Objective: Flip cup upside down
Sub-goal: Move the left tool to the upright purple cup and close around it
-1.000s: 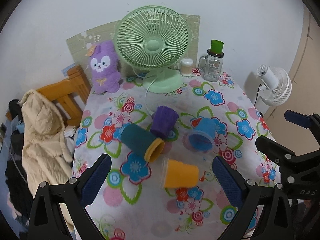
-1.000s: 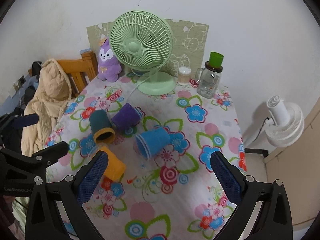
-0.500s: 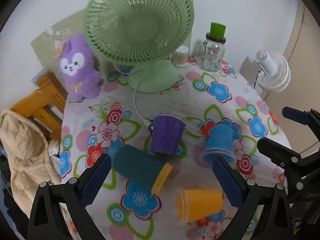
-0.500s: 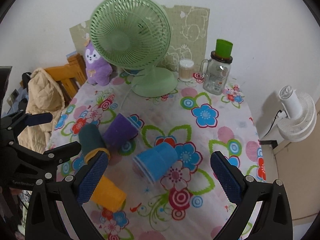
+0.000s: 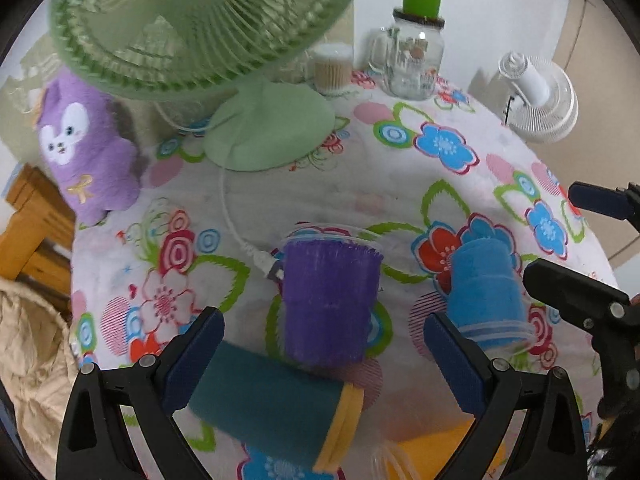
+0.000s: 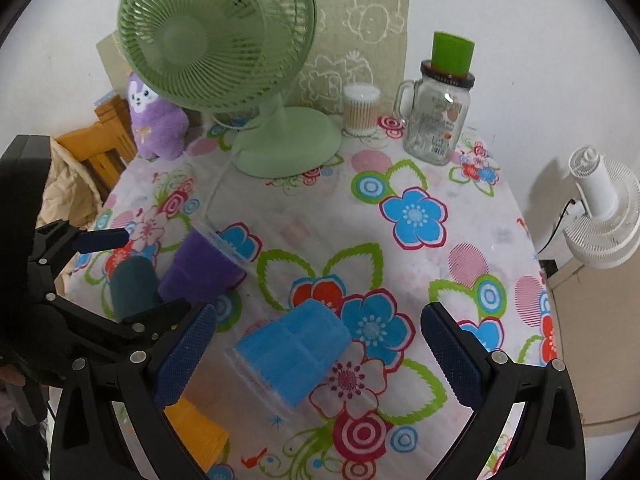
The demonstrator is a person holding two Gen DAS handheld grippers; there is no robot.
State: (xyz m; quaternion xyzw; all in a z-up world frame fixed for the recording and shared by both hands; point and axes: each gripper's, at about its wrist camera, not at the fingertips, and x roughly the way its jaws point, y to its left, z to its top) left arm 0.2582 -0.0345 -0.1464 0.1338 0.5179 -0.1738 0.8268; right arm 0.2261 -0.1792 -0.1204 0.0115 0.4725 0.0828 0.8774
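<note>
Several cups lie on their sides on the flowered tablecloth [image 5: 360, 184]. A purple cup [image 5: 330, 300] lies straight ahead between my open left gripper's [image 5: 320, 360] fingers, its mouth towards the fan. A teal cup with a yellow rim [image 5: 276, 408] lies just below it, a blue cup [image 5: 486, 296] to its right, an orange cup [image 5: 440, 452] at the bottom edge. In the right wrist view my open right gripper [image 6: 320, 356] straddles the blue cup [image 6: 292, 356]; the purple cup [image 6: 200, 268], teal cup [image 6: 134, 284] and orange cup [image 6: 196, 436] lie to the left.
A green desk fan [image 6: 224, 48] stands at the back with its cord [image 5: 228, 208] running to the purple cup. A purple plush [image 5: 84, 148], a cotton swab tub [image 6: 360, 108] and a glass jar [image 6: 438, 112] stand near it. A wooden chair with a coat [image 5: 28, 320] is left, a white fan [image 6: 600, 216] right.
Both grippers have moved forward and down towards the cups. The purple cup now sits between my left fingers and the blue cup between my right fingers. The cups have not moved.
</note>
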